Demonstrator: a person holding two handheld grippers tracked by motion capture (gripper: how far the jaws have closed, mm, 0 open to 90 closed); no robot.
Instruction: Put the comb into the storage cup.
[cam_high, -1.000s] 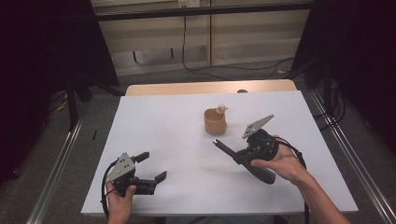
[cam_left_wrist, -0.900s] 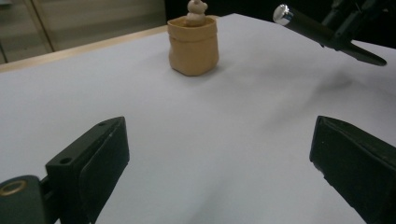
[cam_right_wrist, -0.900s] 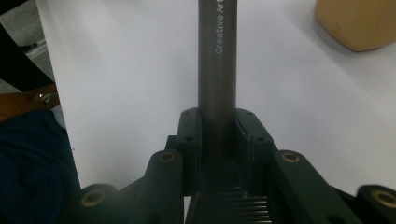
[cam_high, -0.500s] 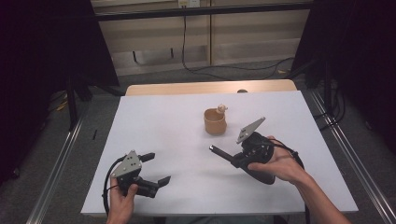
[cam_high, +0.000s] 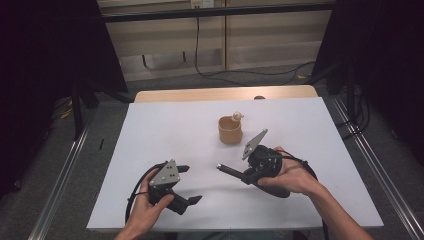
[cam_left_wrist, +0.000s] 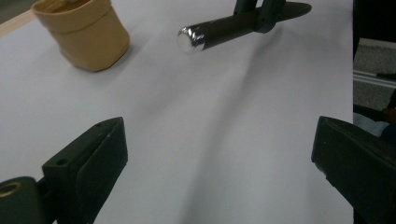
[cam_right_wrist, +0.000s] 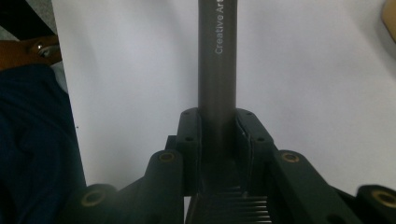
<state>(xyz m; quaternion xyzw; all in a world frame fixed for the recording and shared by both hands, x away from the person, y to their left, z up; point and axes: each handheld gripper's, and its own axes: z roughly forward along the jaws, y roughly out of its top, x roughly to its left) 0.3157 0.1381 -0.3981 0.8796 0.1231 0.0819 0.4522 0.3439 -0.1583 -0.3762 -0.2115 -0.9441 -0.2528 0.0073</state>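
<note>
Between the jaws of the right gripper (cam_right_wrist: 217, 128) sits a dark cylindrical pen (cam_right_wrist: 216, 56), clamped near one end, its barrel running straight out along the gripper's line with pale lettering partly readable on it. In the high view the right gripper (cam_high: 239, 173) hangs just above the white bench (cam_high: 165, 135), right of centre, and the pen (cam_high: 229, 170) points toward nine o'clock, at the left gripper (cam_high: 192, 184). That one rests low near the bench's front edge, at about seven o'clock from the centre, with its jaws spread wide and nothing between them; its own view looks across bare bench at the pen's silvery end cap (cam_left_wrist: 189, 39). A tan cup-shaped holder (cam_high: 230, 130) with a small pale object at its rim stands upright at about twelve o'clock from the right gripper, apart from both tools. The step in hand looks like a handover or a cap pull. To do it well, hold the right gripper level and steady so the free end does not dip, bring the open left jaws in along the barrel's axis rather than across it, centre the end cap between them, and close squarely before any pulling, since a smooth round barrel will likely twist under a slanted grip.
</note>
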